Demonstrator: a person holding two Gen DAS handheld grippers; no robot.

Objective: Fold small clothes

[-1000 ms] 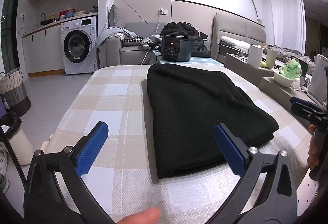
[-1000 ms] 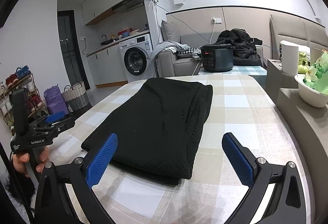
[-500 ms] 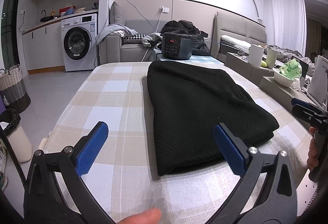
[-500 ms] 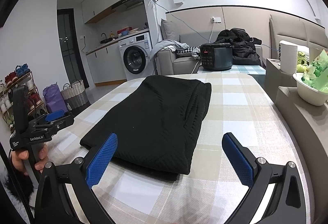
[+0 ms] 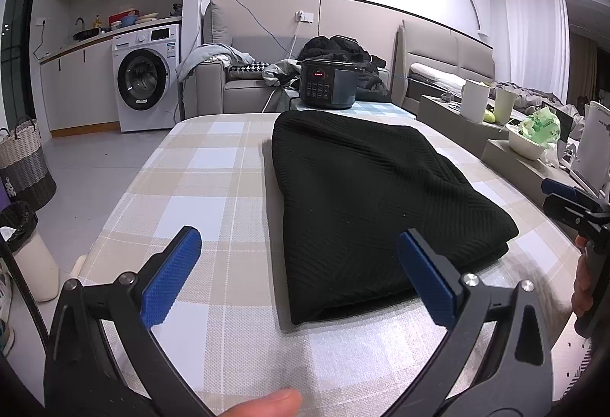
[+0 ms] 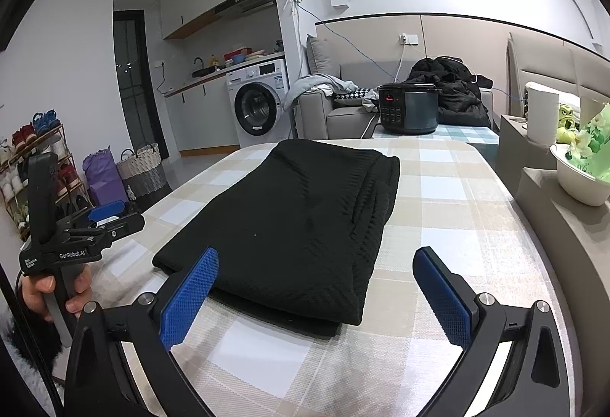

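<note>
A black knitted garment [image 5: 366, 196] lies folded lengthwise into a long strip on the checked tablecloth [image 5: 198, 184]. It also shows in the right wrist view [image 6: 301, 222], its near end doubled over. My left gripper [image 5: 301, 253] is open and empty, held above the near table edge, just short of the garment's near end. My right gripper [image 6: 316, 272] is open and empty, likewise hovering before the near end. Each view shows the other gripper off to the side: the right gripper [image 5: 572, 203] and the left gripper [image 6: 91, 226].
A dark rice cooker [image 5: 328, 83] stands beyond the table's far end. A white bowl [image 6: 579, 180] with green contents sits on a ledge to the right. A washing machine [image 5: 146, 77], a sofa and woven baskets [image 6: 143, 169] stand to the left.
Both grippers have drifted slightly, so the garment sits a little differently in each view. Both stay open and the garment has not moved.
</note>
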